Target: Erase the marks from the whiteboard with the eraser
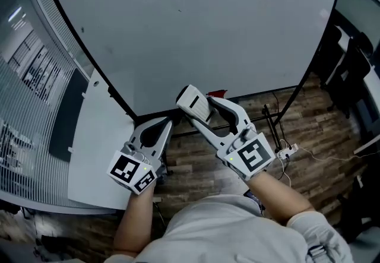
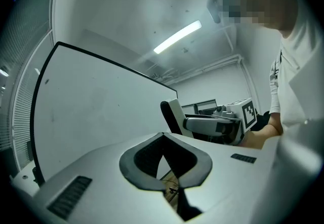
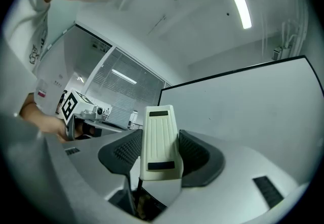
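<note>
The whiteboard (image 1: pixel 196 30), black-framed, fills the upper head view and looks nearly clean, with only faint specks. My right gripper (image 1: pixel 199 104) is shut on a white ribbed eraser (image 1: pixel 194 103), held just off the board's lower edge. The right gripper view shows the eraser (image 3: pixel 160 142) upright between the dark pads of the right gripper (image 3: pixel 160 137), with the whiteboard (image 3: pixel 253 101) beyond it. My left gripper (image 1: pixel 168 122) sits lower left of the eraser, shut on nothing. In the left gripper view, the left gripper (image 2: pixel 163 136) has its tips touching; the eraser (image 2: pixel 174 117) shows to the right.
A pale desk panel (image 1: pixel 95 155) and a glass wall with blinds lie to the left. Wood flooring below holds cables and a power strip (image 1: pixel 287 150). A black stand leg (image 1: pixel 270 119) rises under the board; dark furniture (image 1: pixel 350 72) is at right. Something small and red (image 1: pixel 217 94) peeks out behind the eraser.
</note>
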